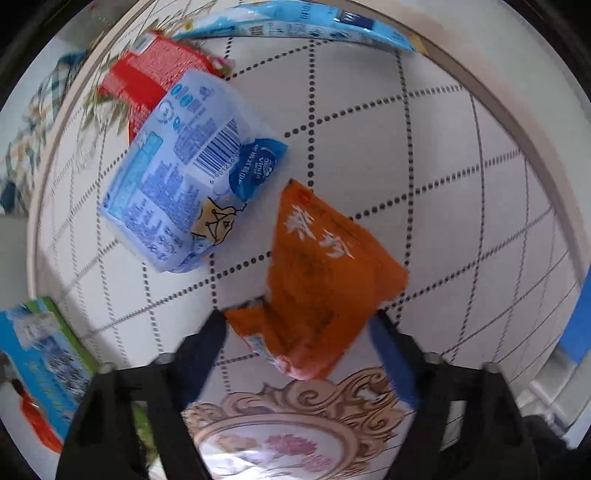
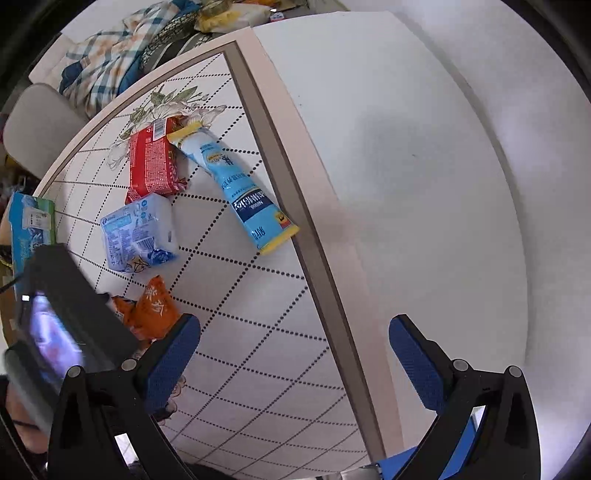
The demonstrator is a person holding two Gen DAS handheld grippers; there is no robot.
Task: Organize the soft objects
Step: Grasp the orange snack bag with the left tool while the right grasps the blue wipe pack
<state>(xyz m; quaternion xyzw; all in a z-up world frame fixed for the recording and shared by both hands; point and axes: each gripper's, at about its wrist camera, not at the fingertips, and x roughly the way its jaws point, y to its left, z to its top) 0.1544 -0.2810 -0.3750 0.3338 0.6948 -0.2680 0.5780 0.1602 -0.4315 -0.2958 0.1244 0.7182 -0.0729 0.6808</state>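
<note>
An orange snack packet (image 1: 321, 273) lies on the patterned table between the fingers of my left gripper (image 1: 299, 325); the jaws stand wide around its near end, not closed on it. It also shows in the right wrist view (image 2: 151, 310). A light blue tissue pack (image 1: 184, 184) (image 2: 138, 232) lies just beyond it. A red packet (image 1: 147, 88) (image 2: 153, 162) and a long blue pouch (image 1: 295, 22) (image 2: 240, 188) lie farther back. My right gripper (image 2: 291, 354) is open and empty, above the table's right edge.
A blue and green box (image 1: 40, 354) (image 2: 29, 225) lies at the table's left edge. The table edge strip (image 2: 295, 206) borders a white floor area (image 2: 424, 166). A sofa with a plaid cloth (image 2: 110, 62) stands behind the table.
</note>
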